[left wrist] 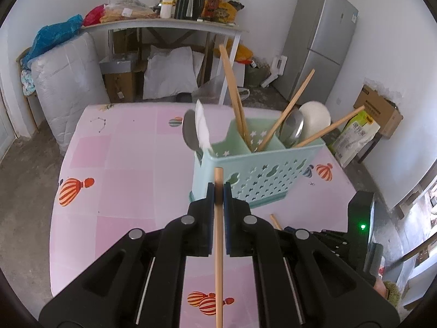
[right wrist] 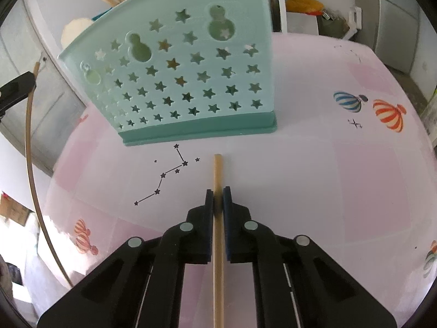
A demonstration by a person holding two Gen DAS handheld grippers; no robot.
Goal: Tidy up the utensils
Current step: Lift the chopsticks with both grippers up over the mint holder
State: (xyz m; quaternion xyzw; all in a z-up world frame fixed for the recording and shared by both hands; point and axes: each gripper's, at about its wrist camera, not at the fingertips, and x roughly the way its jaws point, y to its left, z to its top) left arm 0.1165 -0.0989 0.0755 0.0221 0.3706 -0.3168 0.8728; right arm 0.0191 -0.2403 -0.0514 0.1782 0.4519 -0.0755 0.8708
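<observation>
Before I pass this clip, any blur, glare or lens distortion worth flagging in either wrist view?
Left wrist view: sharp centre, heavy fisheye bending at the fridge, dark vignette corners; chopstick in the left claw crisp. Right wrist view: tablecloth washed out by glare, the caddy bowed, and the left claw's chopstick curved at the edge.

No legible text; bag (left wrist: 355, 136) print too blurred.
</observation>
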